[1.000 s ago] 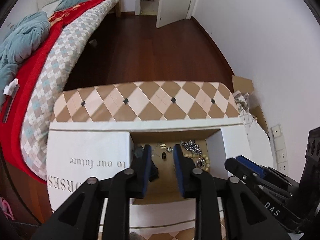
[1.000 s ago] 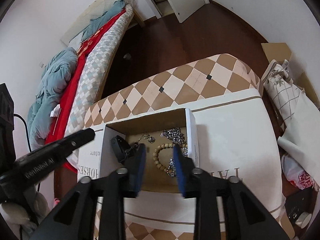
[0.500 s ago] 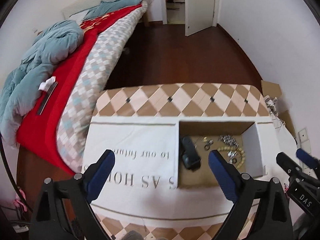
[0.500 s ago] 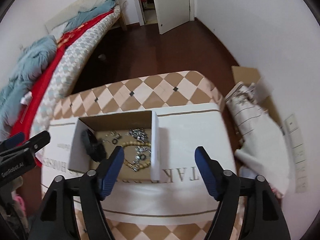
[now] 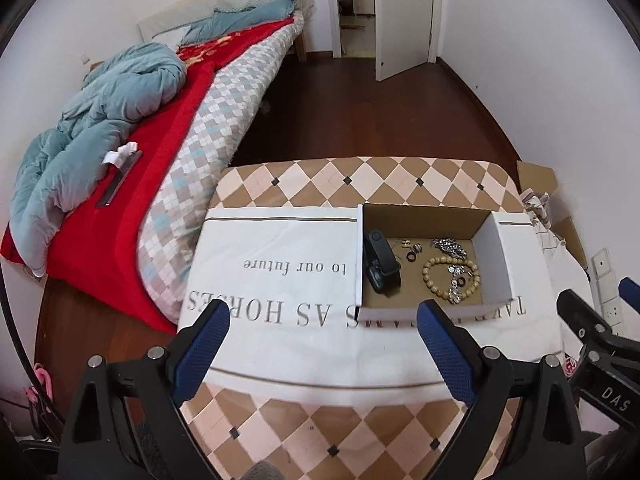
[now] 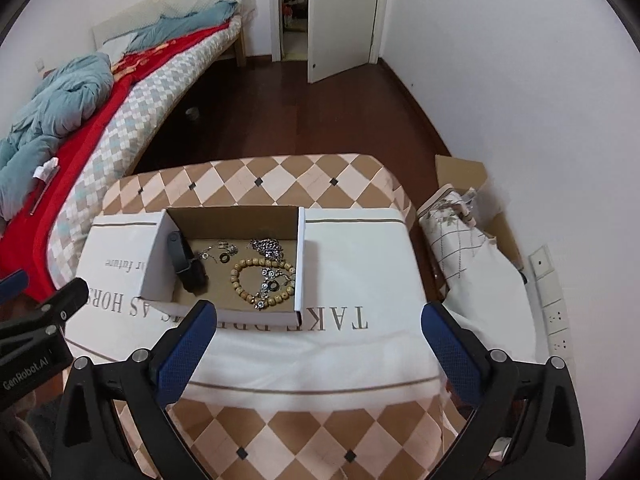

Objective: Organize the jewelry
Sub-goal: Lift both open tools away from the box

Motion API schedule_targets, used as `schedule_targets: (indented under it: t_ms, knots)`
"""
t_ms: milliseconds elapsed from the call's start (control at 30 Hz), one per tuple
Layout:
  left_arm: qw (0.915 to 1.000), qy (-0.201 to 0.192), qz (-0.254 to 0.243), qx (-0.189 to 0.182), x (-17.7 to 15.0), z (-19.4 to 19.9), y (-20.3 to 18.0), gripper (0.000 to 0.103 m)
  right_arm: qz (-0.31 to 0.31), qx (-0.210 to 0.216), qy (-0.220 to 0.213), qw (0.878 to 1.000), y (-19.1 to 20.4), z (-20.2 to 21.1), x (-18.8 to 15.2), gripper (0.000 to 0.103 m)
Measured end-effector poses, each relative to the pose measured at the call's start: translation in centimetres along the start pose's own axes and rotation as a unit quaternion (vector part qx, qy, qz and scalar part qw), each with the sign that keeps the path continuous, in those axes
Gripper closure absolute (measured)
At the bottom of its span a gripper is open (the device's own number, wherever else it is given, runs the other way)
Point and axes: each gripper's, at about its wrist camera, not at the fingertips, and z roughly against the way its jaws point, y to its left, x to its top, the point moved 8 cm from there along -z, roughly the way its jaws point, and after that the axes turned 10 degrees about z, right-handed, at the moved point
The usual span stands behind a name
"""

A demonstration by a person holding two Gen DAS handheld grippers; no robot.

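An open cardboard box (image 5: 494,258) (image 6: 301,264) stands on a white printed cloth (image 5: 276,268) (image 6: 360,280) on a checkered table. In it lie a black watch (image 5: 382,266) (image 6: 186,262), a wooden bead bracelet (image 5: 430,278) (image 6: 244,280), a silver chain (image 5: 450,246) (image 6: 268,246) and small rings (image 5: 412,254) (image 6: 224,258). My left gripper (image 5: 324,334) is open and empty, held above the cloth in front of the box. My right gripper (image 6: 318,332) is open and empty, in front of the box's right corner.
A bed (image 5: 132,148) with a red cover and blue quilt runs along the left. Cardboard and a patterned bundle (image 6: 460,224) lie right of the table by the wall with sockets (image 6: 554,308). A door (image 6: 340,16) stands open at the back.
Both grippers have pulled up and back out of the box and opened wide. The jewelry stays in the box.
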Motion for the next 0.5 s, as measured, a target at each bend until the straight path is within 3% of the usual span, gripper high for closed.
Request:
schedule_targets:
  t_ms: [500]
  knots:
    - [0.9959, -0.086, 0.022, -0.015, -1.2, 13.3, 3.4, 0.008, -0.003, 0.0, -0.073, 0.997, 0.6, 13.7, -2.8, 0.0]
